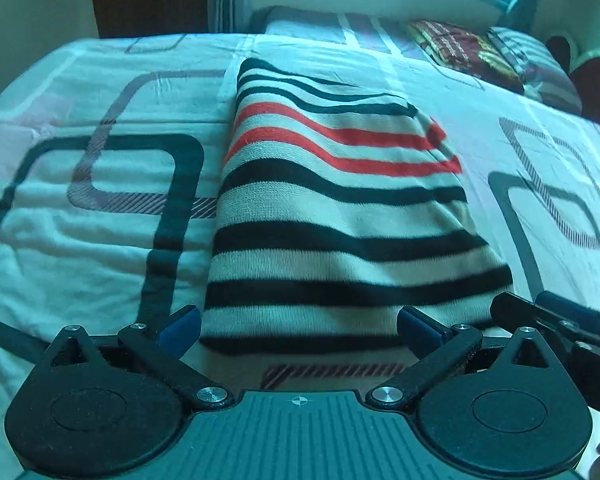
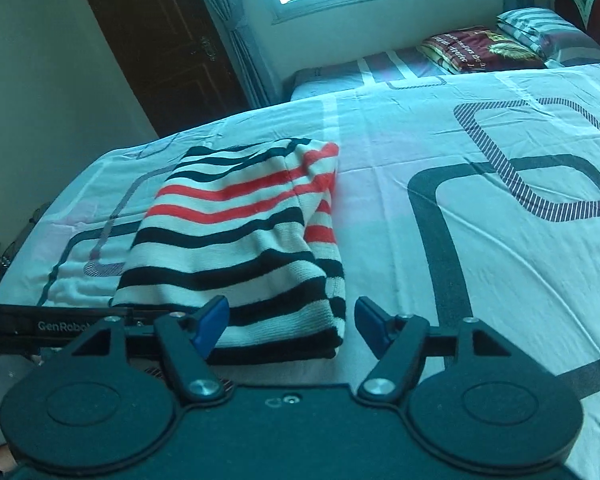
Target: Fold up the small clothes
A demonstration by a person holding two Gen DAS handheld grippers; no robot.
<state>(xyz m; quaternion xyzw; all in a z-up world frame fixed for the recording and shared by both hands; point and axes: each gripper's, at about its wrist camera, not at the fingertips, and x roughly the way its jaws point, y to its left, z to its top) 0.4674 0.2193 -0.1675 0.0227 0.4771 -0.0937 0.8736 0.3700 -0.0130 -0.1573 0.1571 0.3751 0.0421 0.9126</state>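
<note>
Both tools [image 1: 298,326] [image 2: 290,322] wide apart, empty, over folded striped garment [image 1: 340,216] on patterned bedsheet [image 2: 480,240].

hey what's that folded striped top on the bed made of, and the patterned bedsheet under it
Folded black, white and red striped top: looks like soft knit, probably cotton or acrylic; fine ribbed loops and a fuzzy matte surface show. Pale bedsheet with dark rounded-square outlines: seems thin woven cotton or polyester blend; smooth, matte, with sharp little creases.

Both wrist views look down, close, sharing the striped garment [image 1: 340,216] (folded).
</note>
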